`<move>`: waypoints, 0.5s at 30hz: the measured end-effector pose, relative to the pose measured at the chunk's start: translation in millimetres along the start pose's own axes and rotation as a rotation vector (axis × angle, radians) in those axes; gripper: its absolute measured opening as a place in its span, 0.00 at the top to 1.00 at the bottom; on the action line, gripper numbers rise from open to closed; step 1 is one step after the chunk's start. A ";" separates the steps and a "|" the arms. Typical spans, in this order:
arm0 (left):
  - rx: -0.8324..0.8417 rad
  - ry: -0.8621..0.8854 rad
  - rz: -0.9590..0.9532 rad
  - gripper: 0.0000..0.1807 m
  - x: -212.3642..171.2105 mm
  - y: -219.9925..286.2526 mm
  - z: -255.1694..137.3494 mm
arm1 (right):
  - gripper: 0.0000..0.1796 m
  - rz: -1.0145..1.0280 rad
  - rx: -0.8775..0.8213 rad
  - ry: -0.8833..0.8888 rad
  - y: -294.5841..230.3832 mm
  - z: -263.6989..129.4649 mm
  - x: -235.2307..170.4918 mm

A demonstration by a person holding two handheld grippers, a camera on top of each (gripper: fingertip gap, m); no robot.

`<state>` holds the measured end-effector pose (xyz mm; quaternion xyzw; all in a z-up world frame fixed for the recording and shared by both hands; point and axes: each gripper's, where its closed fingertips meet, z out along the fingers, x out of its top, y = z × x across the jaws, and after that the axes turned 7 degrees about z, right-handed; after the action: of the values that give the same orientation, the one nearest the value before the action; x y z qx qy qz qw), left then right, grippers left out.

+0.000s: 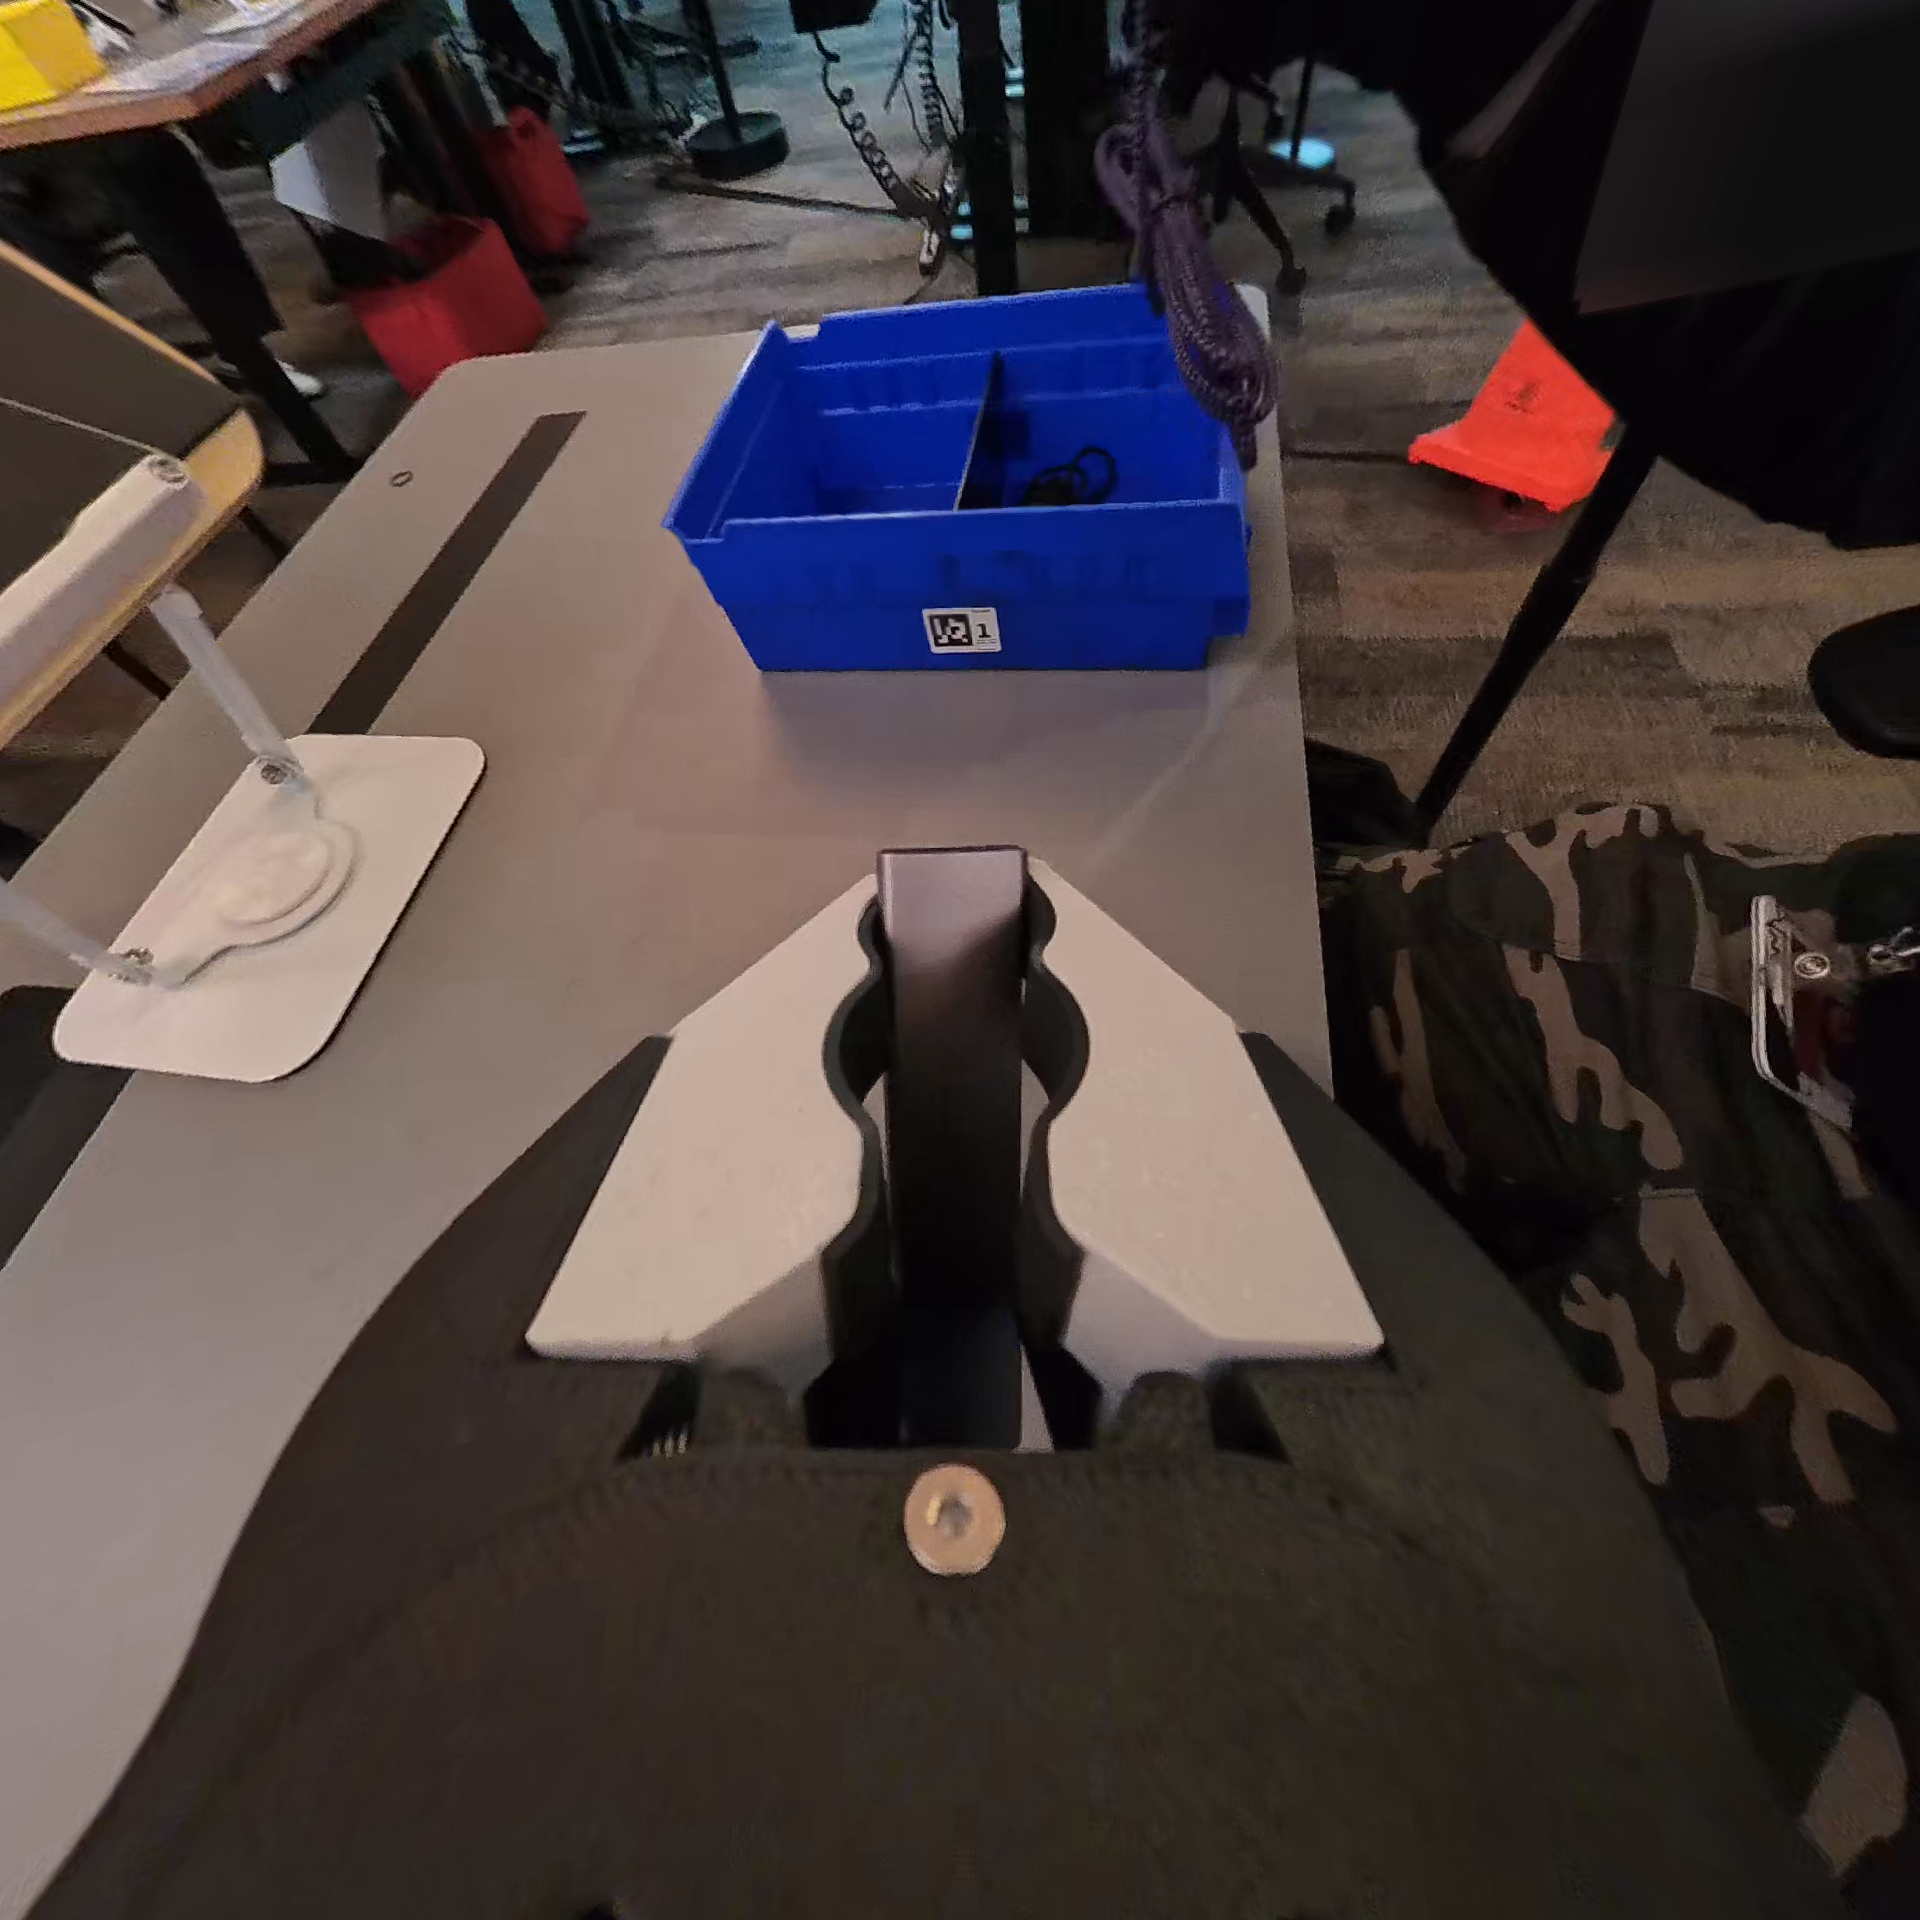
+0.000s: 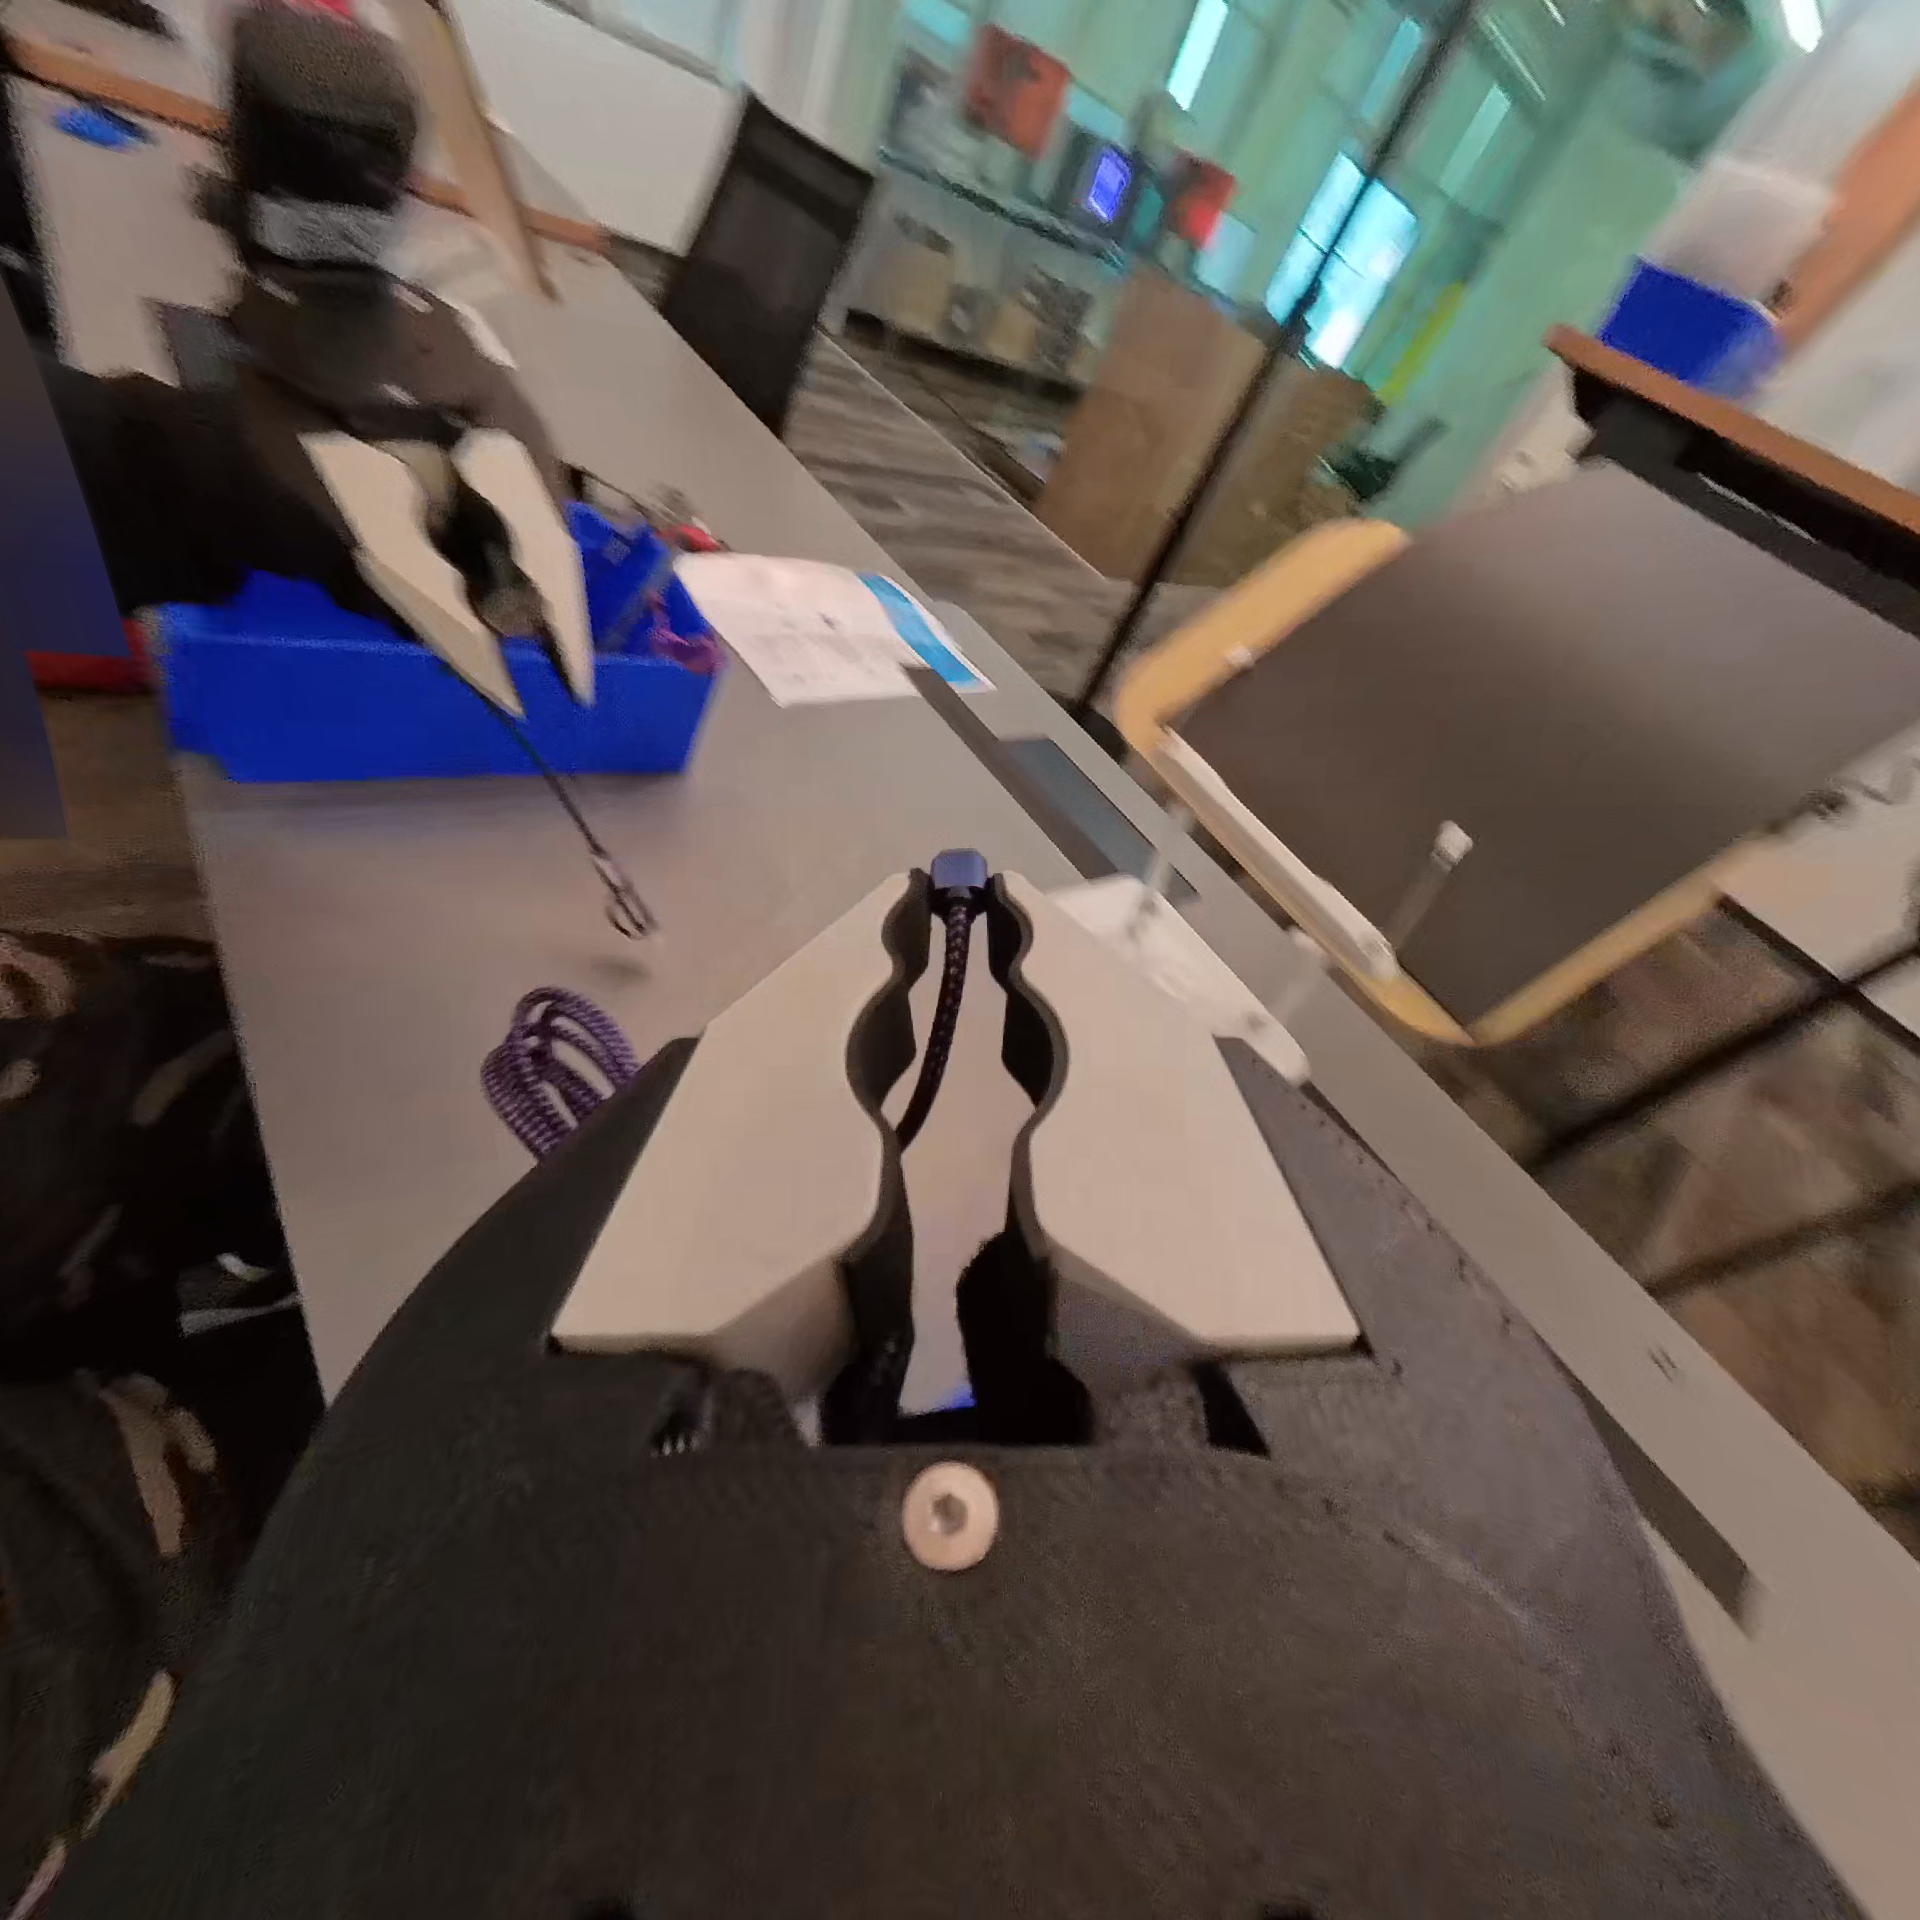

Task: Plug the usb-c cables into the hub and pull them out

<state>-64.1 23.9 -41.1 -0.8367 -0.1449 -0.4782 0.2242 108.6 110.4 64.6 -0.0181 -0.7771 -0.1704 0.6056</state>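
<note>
Meanwhile, the left gripper [image 1: 953, 883] clamps a dark slim metal hub [image 1: 951, 1039] short of the blue plastic divided bin [image 1: 966, 613]. The right gripper [image 2: 956, 883] pinches a purple braided usb-c cable [image 2: 940, 997] by its plug.

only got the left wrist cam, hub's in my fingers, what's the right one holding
Observer: The right gripper is shut on the plug of a purple cable; the plug pokes out past the tips.
Operator: where's the rest of that cable
Observer: It runs back between the fingers, and a purple coil lies on the table to the gripper's left.
Operator: anything dangling off my side
Observer: Yes. A thin black lead hangs from the left gripper, which holds the hub. Its end is low over the table; I cannot tell whether it touches.
</note>
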 end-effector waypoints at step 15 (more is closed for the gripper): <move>-0.005 -0.027 -0.014 0.90 -1.6 10.0 5.7 | 0.85 0.263 -0.387 -0.496 82.8 -68.2 -231.5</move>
<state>-56.1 18.3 -47.4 -0.8426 -0.1526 -0.4688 0.2168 253.4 210.0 -120.3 -0.2737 -0.8449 -0.2256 0.4004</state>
